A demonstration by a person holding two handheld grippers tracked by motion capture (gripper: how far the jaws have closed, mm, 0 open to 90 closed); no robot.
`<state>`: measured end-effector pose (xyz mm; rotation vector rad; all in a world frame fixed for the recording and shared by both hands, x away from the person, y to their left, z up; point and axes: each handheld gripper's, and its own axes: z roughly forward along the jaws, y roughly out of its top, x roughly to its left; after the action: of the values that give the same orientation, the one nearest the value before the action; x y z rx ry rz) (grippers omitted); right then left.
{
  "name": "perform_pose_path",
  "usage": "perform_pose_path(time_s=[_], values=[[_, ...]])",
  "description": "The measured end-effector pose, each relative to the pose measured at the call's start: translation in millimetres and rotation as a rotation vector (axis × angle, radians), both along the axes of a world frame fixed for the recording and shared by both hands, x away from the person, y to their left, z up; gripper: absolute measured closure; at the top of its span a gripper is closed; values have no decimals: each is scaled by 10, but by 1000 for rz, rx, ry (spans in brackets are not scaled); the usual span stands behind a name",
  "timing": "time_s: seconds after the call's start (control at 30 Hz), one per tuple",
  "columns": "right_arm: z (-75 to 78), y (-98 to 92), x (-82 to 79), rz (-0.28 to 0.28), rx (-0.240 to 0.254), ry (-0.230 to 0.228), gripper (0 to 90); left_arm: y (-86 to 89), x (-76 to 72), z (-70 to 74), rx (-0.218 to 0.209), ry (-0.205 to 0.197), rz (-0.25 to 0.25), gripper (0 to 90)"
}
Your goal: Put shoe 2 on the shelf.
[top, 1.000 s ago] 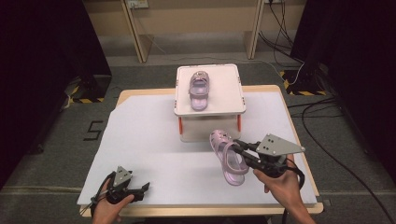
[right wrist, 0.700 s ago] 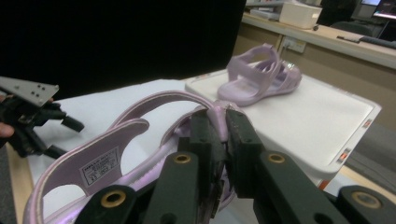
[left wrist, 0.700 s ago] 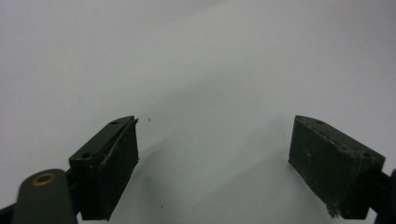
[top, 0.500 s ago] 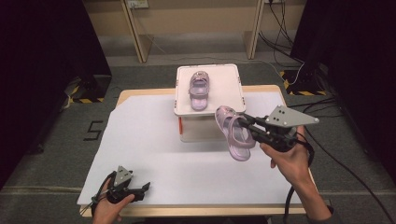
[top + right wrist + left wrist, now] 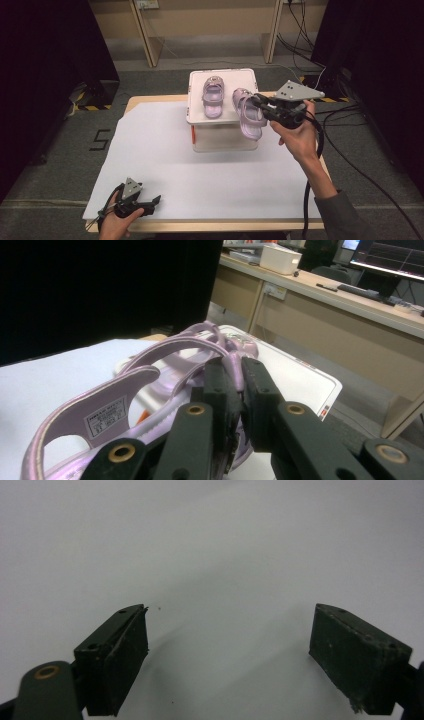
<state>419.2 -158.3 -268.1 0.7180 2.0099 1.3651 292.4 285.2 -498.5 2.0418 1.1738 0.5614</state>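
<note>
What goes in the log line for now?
right gripper: shut on sandal, above box lid | left gripper: open | other sandal: on lid

Black curtains (image 5: pixel 45 75) are hanging on both sides of the grey floor (image 5: pixel 160 82). Wooden desks (image 5: pixel 210 20) are standing behind, and black cables (image 5: pixel 350 150) are trailing across the floor at right.

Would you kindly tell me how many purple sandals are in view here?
2. One sandal lies on the white box lid; the other sandal is held in the right gripper above the lid's right edge. None seems hidden.
</note>
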Motion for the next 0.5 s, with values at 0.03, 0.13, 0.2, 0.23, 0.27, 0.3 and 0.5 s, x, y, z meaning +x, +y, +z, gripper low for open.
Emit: perform_pose_path(time_s=[0.03, 0.13, 0.2, 0.23, 0.27, 0.3, 0.5], values=[[1, 13, 47, -5, -1, 2, 830, 0, 0, 0, 0, -1, -1, 153], [-1, 53, 186, -23, -9, 2, 830, 1, -1, 2, 2, 0, -2, 153], [-3, 75, 277, -41, -22, 1, 830, 1, -1, 2, 0, -1, -2, 153], [-10, 88, 325, -43, -25, -6, 830, 0, -1, 2, 0, -2, -2, 153], [-15, 101, 363, -48, -36, -4, 830, 0, -2, 3, 2, -2, -3, 153], [-24, 114, 410, -49, -43, -16, 830, -3, -2, 2, -3, -3, -3, 153], [-84, 212, 636, -86, -79, -20, 830, -6, -1, 1, -2, -2, -7, 153]])
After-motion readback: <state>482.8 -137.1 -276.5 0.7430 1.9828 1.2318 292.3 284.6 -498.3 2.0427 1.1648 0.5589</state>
